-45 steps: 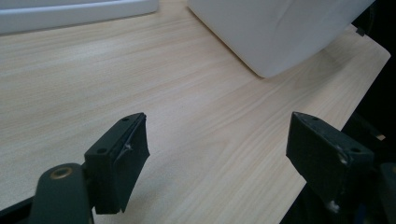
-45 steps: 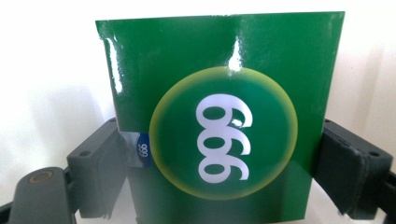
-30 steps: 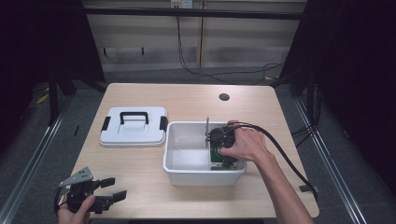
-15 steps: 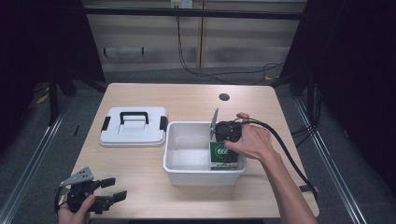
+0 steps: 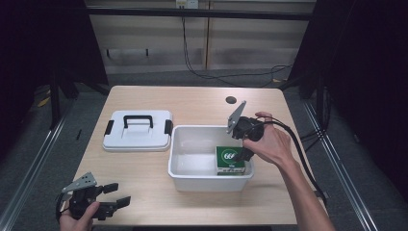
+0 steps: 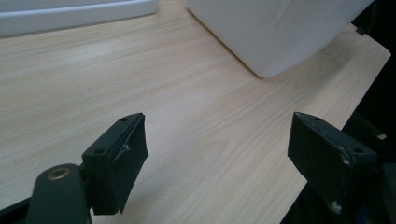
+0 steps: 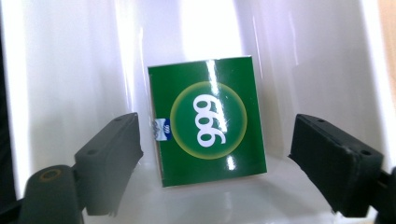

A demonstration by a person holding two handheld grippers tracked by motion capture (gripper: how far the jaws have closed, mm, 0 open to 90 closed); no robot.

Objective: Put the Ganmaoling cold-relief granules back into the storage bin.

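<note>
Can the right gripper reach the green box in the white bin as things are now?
Probably yes. The right gripper hangs open above the green box, which lies flat in the white bin, lid off, with nothing between jaws and box.

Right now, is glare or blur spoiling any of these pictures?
Right gripper view: bright glare streaks the white bin wall and glints on the green box, its 999 still legible. Left gripper view: the near jaws look soft. High view: evenly lit table, dark surroundings.

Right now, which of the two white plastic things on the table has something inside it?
The open white bin, on the right, with the green box in it. The other is its flat lid, lying beside it, handle up.
</note>
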